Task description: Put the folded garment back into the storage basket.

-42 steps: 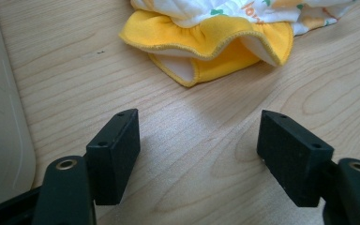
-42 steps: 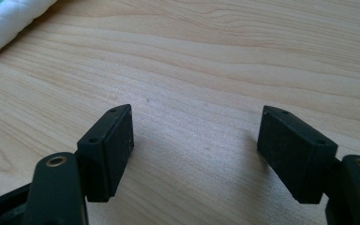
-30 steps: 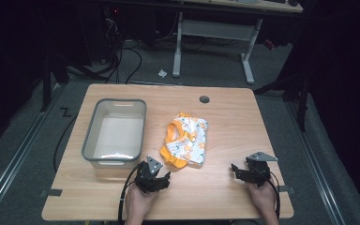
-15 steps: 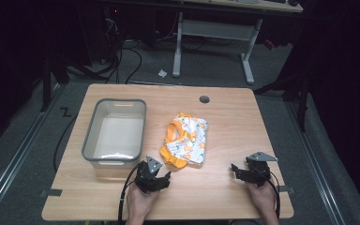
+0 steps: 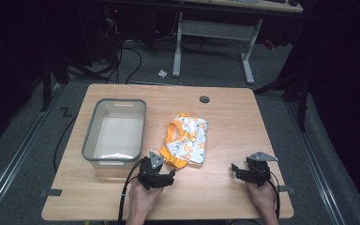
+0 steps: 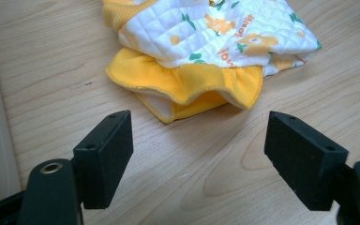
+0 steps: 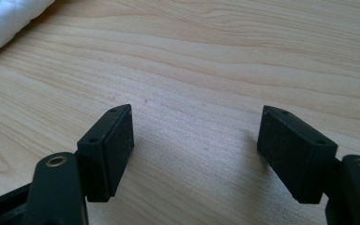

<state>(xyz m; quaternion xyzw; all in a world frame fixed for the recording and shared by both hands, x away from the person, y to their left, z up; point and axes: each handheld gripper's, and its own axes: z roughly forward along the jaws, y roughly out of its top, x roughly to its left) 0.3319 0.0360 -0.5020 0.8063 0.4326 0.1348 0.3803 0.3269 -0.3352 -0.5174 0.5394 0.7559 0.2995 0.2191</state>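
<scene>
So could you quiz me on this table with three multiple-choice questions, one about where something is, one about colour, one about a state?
1. Where does the grey bin stand relative to the folded garment?
A. to its left
B. to its right
C. on top of it

2. What colour is the garment's ruffled trim?
A. blue
B. yellow-orange
C. black

3. How is the left gripper?
A. shut on the garment
B. open, nothing between its jaws
C. shut on the bin's rim

Answers: 1 A, the high view shows the bin left of the cloth. 2 B, the left gripper view shows the yellow-orange hem. 3 B, its jaws stand apart over bare wood, short of the hem.
</scene>
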